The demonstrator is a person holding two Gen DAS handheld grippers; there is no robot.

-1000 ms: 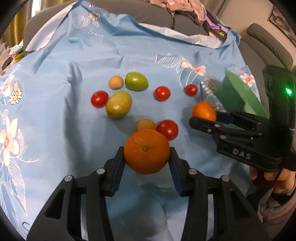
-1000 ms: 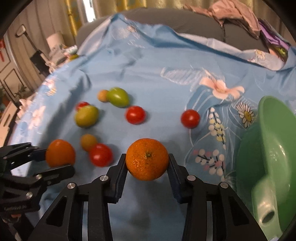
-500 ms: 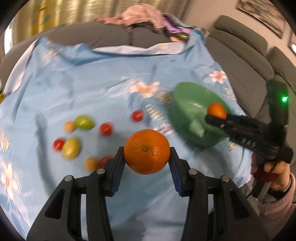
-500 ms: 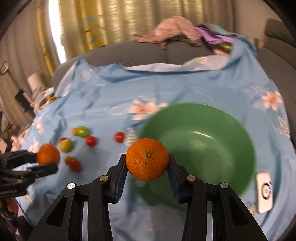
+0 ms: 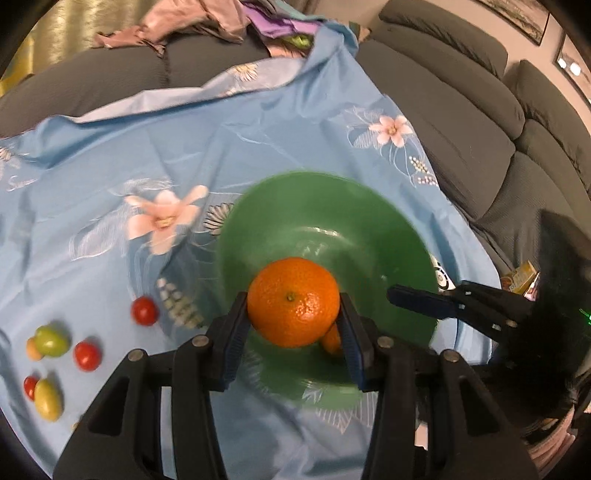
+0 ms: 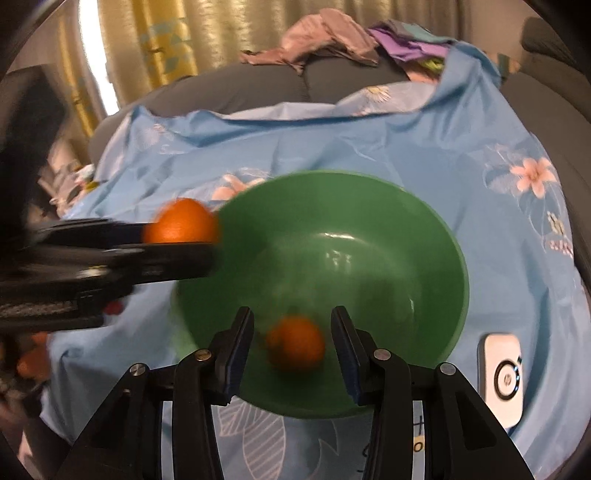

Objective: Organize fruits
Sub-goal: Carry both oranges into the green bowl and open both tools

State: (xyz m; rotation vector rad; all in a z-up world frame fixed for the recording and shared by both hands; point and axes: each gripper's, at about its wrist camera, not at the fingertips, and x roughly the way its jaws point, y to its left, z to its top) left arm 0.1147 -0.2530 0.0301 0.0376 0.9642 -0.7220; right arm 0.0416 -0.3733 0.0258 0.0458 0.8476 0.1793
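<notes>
Grey sectional sofa [image 5: 461,122] across top and right, heaped clothes [image 6: 325,40] on its backrest at top centre, yellow curtains [image 6: 207,40] with bright window strip [image 6: 92,59] upper left, framed pictures [image 5: 524,18] upper right.

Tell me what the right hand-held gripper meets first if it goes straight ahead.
Probably the loose orange lying in the green bowl, between and beyond the open right hand-held gripper; then the bowl's inner wall. Depth is blurred.

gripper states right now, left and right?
Left gripper: closed on an orange, above the green bowl.
Right gripper: open, holding nothing; a second orange is in the bowl, blurred.
</notes>
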